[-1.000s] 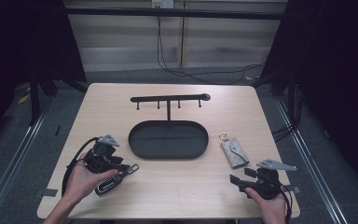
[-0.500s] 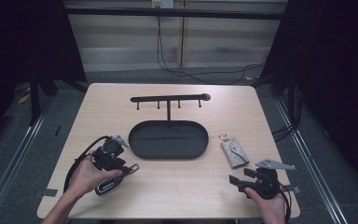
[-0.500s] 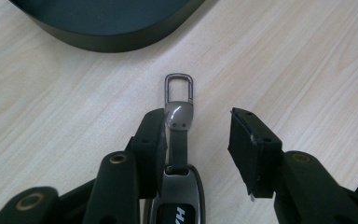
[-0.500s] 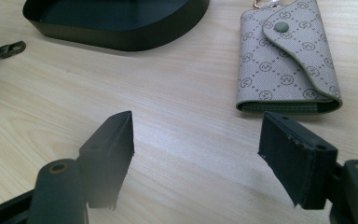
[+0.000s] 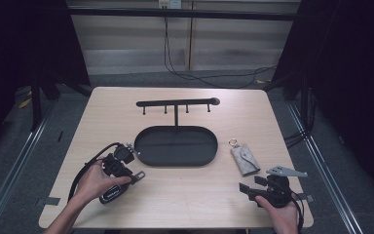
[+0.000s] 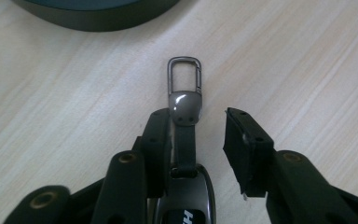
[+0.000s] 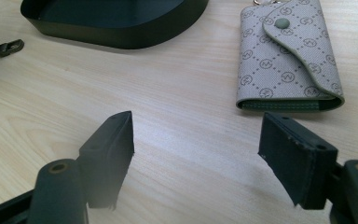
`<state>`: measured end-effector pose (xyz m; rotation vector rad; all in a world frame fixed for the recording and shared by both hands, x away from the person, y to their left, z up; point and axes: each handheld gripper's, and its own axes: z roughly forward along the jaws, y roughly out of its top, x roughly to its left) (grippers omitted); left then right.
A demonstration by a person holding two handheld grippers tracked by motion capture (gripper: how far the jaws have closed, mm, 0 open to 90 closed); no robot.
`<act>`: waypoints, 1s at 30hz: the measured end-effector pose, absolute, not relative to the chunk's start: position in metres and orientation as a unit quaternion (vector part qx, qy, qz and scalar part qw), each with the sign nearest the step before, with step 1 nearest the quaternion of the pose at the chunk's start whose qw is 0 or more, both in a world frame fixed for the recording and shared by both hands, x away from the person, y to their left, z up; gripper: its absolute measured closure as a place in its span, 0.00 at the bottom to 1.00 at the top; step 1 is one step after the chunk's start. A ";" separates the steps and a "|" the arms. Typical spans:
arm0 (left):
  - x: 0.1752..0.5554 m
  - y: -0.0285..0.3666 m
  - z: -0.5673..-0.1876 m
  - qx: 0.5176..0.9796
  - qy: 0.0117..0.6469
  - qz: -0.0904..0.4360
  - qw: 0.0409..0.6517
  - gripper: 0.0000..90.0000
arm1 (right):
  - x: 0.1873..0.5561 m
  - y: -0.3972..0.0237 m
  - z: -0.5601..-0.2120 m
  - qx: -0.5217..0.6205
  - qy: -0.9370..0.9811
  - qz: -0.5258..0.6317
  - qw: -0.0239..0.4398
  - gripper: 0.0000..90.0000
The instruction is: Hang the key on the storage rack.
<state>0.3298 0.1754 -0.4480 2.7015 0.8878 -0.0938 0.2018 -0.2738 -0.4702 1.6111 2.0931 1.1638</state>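
Where the left gripper [image 5: 135,176] was lying farther back toward the desk's left edge a second ago, it has now slid in toward the black oval tray [image 5: 176,145] and settled over the car key [image 6: 185,140]. Seen along that gripper, the jaws stand partly open: the left one is touching the key's strap, the right one stands off with a clear gap, so nothing is pinched yet. The key lies flat on the desk [image 5: 185,190], its metal clip [image 6: 184,77] pointing toward the tray's near rim, just short of it. To my eye this means the reach is done and the pinch comes next; the strap is thin and sits off-centre between the jaws, so the closing could nudge the key sideways rather than catch it.

Behind the tray rises the hook rack [image 5: 176,103], its pegs bare, which looks the likely home for the clip. To the right, the grey patterned key pouch [image 5: 245,159] lies flat beside the tray, untouched. The right gripper [image 5: 246,189] has not shifted in the last second; it rests near the front right corner, jaws wide open and holding nothing, pointed toward the pouch and tray.
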 end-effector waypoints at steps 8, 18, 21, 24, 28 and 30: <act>0.338 0.173 -0.455 0.939 0.313 -0.041 0.135 0.73 | 0.202 -0.274 -0.471 0.555 0.720 0.399 0.125 0.29; 0.343 0.164 -0.460 0.946 0.300 -0.046 0.112 0.75 | 0.203 -0.274 -0.471 0.556 0.719 0.398 0.123 0.29; 0.343 0.162 -0.462 0.946 0.303 -0.045 0.110 0.74 | 0.203 -0.274 -0.471 0.556 0.719 0.398 0.123 0.29; 0.344 0.160 -0.462 0.947 0.301 -0.045 0.102 0.74 | 0.203 -0.274 -0.471 0.555 0.720 0.398 0.123 0.29; 0.345 0.158 -0.464 0.948 0.298 -0.046 0.097 0.74 | 0.203 -0.274 -0.472 0.556 0.719 0.398 0.123 0.29; 0.345 0.158 -0.465 0.949 0.296 -0.042 0.097 0.74 | 0.203 -0.274 -0.472 0.555 0.720 0.399 0.123 0.29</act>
